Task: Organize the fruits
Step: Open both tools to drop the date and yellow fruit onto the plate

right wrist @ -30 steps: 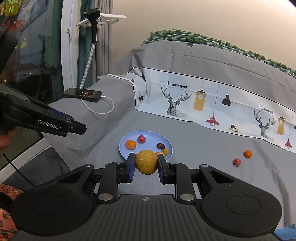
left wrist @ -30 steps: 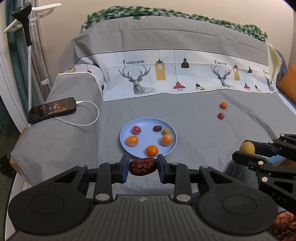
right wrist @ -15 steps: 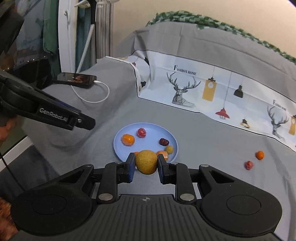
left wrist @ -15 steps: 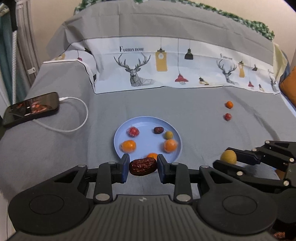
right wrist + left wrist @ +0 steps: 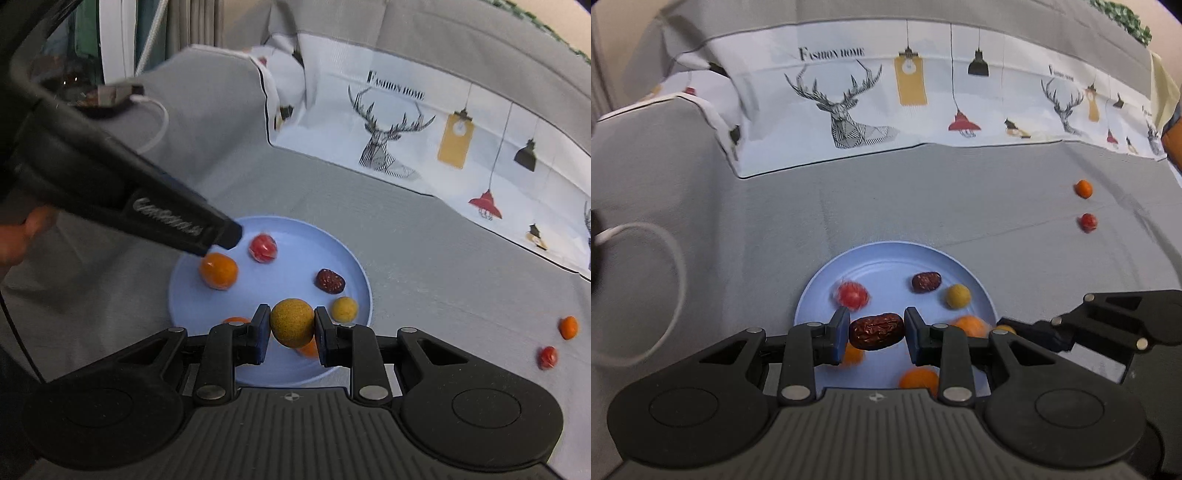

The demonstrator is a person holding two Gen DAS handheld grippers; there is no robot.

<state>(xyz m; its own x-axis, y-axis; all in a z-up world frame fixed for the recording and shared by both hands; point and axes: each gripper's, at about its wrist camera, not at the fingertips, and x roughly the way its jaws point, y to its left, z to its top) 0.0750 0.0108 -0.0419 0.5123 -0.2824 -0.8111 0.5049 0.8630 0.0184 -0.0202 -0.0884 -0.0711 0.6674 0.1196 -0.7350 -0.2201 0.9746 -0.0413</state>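
Observation:
My left gripper (image 5: 876, 332) is shut on a wrinkled dark red date (image 5: 875, 331), held just above the near part of the light blue plate (image 5: 882, 254). My right gripper (image 5: 289, 328) is shut on a round yellow-brown fruit (image 5: 291, 322), held over the near right part of the plate (image 5: 295, 230). On the plate lie a red wrapped fruit (image 5: 263, 248), an orange (image 5: 218, 270), a second date (image 5: 330, 280), a small yellow fruit (image 5: 344, 308) and other oranges partly hidden by the fingers. A small orange (image 5: 1083, 188) and a small red fruit (image 5: 1088, 221) lie on the grey sheet to the right.
The plate sits on a bed with a grey sheet and a deer-print cover (image 5: 857, 110) behind. A white cable (image 5: 668, 258) loops at the left. A phone (image 5: 107, 96) lies at the far left. The left gripper's body (image 5: 110, 184) crosses the right wrist view.
Both grippers have moved forward and down toward the plate, still holding their fruits. The plate now looks much larger and sits directly under both sets of fingers.

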